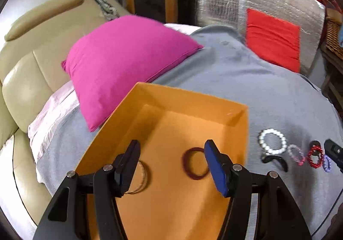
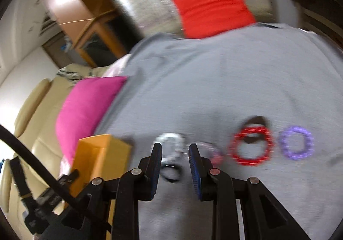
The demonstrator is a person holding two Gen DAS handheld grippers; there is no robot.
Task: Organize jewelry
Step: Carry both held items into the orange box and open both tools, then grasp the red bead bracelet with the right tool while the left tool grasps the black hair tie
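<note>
The right claw (image 2: 174, 151), fingers apart and empty, points at the white bracelet (image 2: 171, 145) lying just ahead, while the open left claw (image 1: 171, 154) hangs over the orange box (image 1: 240, 132).

Matte black left gripper (image 1: 171, 165) with angular linkage arms, round silver pivot screws at the joints and blue pads lining the inner faces of both fingers (image 1: 216, 169). Same black frame, silver screws and ribbed blue pads on the right gripper (image 2: 174, 167). Black cable (image 2: 32, 160) and black strap at near left in the right view.
</note>
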